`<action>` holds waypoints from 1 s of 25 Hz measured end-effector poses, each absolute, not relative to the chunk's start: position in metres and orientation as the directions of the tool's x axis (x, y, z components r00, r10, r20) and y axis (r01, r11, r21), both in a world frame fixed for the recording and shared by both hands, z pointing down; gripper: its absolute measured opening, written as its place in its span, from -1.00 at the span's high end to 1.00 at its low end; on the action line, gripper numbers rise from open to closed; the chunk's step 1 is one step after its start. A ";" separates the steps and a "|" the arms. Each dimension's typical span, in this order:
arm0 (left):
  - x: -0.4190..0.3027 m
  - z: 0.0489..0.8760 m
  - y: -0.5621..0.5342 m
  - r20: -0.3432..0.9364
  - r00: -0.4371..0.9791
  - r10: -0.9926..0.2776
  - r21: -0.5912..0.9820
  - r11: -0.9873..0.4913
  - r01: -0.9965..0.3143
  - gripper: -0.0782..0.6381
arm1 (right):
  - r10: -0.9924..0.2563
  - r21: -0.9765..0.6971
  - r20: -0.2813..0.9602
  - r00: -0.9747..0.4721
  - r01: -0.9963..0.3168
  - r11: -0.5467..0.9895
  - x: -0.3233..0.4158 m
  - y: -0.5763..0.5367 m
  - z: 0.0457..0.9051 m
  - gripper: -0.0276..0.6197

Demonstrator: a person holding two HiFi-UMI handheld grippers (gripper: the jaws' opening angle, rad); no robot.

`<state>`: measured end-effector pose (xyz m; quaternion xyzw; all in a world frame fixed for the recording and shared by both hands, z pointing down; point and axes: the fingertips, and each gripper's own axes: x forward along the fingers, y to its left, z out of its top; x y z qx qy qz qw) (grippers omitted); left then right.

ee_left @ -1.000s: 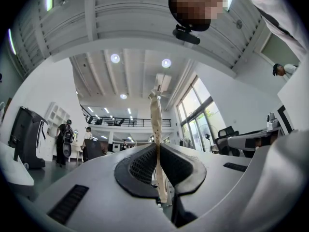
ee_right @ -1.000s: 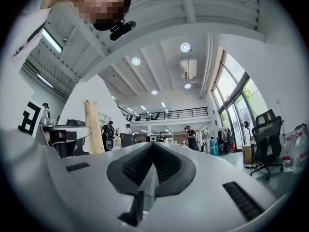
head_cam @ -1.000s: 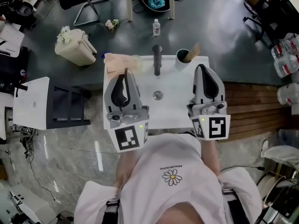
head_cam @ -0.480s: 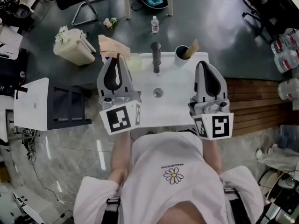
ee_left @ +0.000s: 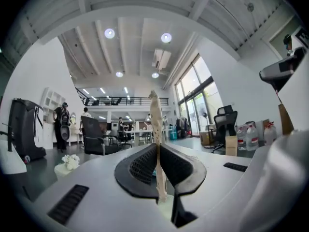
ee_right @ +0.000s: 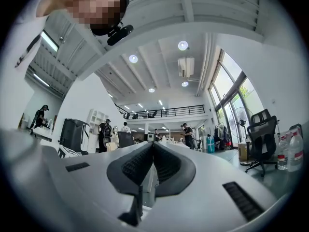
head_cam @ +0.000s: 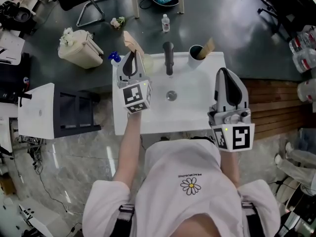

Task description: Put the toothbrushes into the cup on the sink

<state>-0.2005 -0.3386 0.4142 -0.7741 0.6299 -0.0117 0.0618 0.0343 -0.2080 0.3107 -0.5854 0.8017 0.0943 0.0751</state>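
A white sink (head_cam: 195,115) has a dark faucet (head_cam: 169,58) at the back and a drain (head_cam: 171,96) in the middle. A dark cup (head_cam: 195,53) stands at the back right corner with a tan toothbrush (head_cam: 207,46) leaning in it. My left gripper (head_cam: 132,63) is over the back left corner, tipped upward and shut on a second flat tan toothbrush (head_cam: 130,40). In the left gripper view this toothbrush (ee_left: 156,124) stands upright between the jaws of the left gripper (ee_left: 158,151). My right gripper (head_cam: 228,89) hangs over the sink's right edge, and the right gripper (ee_right: 152,151) is shut with nothing in it.
A cream waste bin (head_cam: 79,49) and a small blue object (head_cam: 114,57) sit on the dark floor left of the sink. A water bottle (head_cam: 166,22) stands behind the faucet. A white cabinet (head_cam: 37,110) is at the left, wooden decking (head_cam: 276,107) at the right.
My left gripper has moved away from me to the sink's back left corner and tipped up, carrying the tan toothbrush. The right gripper has shifted slightly right and nearer to me.
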 end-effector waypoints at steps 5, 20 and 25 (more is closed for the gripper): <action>-0.201 0.459 -0.350 -0.020 0.194 -0.981 -0.085 -0.191 -0.978 0.69 | -0.938 0.070 -0.207 -0.279 -0.960 0.270 0.041 -0.203 0.318 0.88; -0.199 0.524 -0.353 0.138 0.153 -0.979 -0.057 -0.162 -0.985 0.67 | -0.955 0.072 -0.191 -0.227 -0.974 0.217 0.059 -0.194 0.320 0.88; -0.196 0.517 -0.347 0.121 0.170 -0.978 -0.068 -0.179 -0.982 0.63 | -0.949 0.073 -0.194 -0.247 -0.969 0.237 0.053 -0.194 0.322 0.88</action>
